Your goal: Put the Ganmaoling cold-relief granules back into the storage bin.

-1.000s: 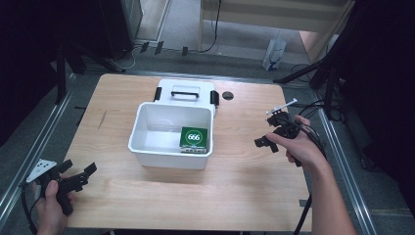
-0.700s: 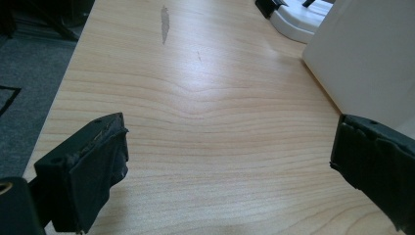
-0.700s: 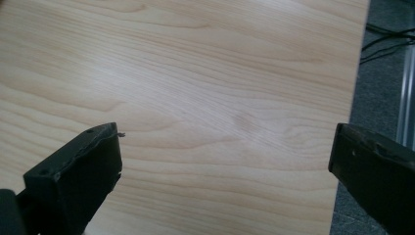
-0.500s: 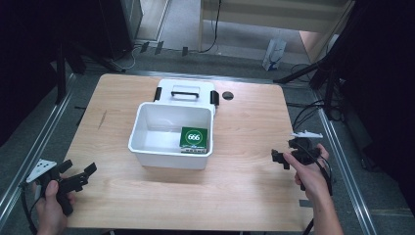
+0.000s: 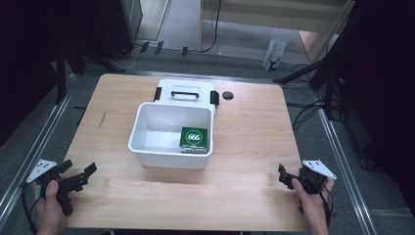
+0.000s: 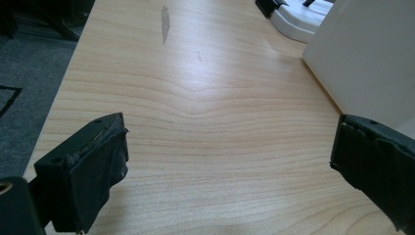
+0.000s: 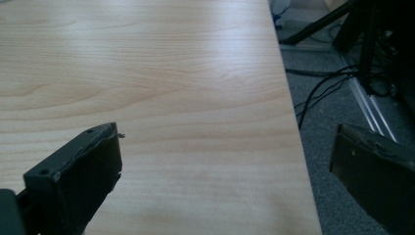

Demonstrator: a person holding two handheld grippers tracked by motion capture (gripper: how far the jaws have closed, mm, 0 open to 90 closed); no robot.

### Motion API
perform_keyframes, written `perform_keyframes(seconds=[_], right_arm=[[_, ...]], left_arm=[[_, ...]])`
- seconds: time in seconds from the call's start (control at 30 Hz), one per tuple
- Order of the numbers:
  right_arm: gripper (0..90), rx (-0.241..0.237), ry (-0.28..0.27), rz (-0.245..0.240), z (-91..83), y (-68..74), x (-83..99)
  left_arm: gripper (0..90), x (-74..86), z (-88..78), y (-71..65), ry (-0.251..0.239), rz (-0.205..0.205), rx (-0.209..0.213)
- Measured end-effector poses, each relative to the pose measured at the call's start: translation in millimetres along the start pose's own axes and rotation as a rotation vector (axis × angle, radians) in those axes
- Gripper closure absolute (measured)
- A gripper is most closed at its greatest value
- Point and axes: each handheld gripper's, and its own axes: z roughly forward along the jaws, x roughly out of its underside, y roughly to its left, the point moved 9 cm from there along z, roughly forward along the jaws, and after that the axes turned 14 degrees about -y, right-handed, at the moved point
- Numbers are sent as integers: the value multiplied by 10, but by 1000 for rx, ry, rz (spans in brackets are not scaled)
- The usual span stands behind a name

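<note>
White bin (image 5: 169, 155) sits mid-desk (image 5: 254, 142), open on top, and we use it as our landmark. Inside it, against its right-hand wall, lies a green box marked 666 (image 5: 195, 139), flat, label up, so we judge it stowed. Behind the bin, touching its far rim, lies the lid with black latches (image 5: 186, 91), presumably set off to keep the opening free. Left tongs (image 5: 76, 178) sit at the near-left of the bin, well apart, jaws spread wide, holding nothing. Right tongs (image 5: 288, 178) rest near-right of the bin by the desk edge, jaws also wide apart and empty. We read both as parked clear of the bin; lid likely next.
</note>
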Motion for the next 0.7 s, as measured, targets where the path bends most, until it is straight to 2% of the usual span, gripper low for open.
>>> perform_keyframes(seconds=[0.17,0.33,0.43,0.57,0.7], right_arm=[[0,23,-97,27,-167,-75,69],[0,30,-141,19,-246,-78,73],[1,31,-145,39,-267,-81,77],[0,44,-139,39,-260,-90,81],[0,91,-118,47,-247,-122,97]], left_arm=[[12,1,2,-2,2,0,0],[12,0,-1,1,2,-3,1],[12,1,5,-4,2,-3,3],[12,3,5,-5,5,0,4],[12,3,5,-6,5,0,5]])
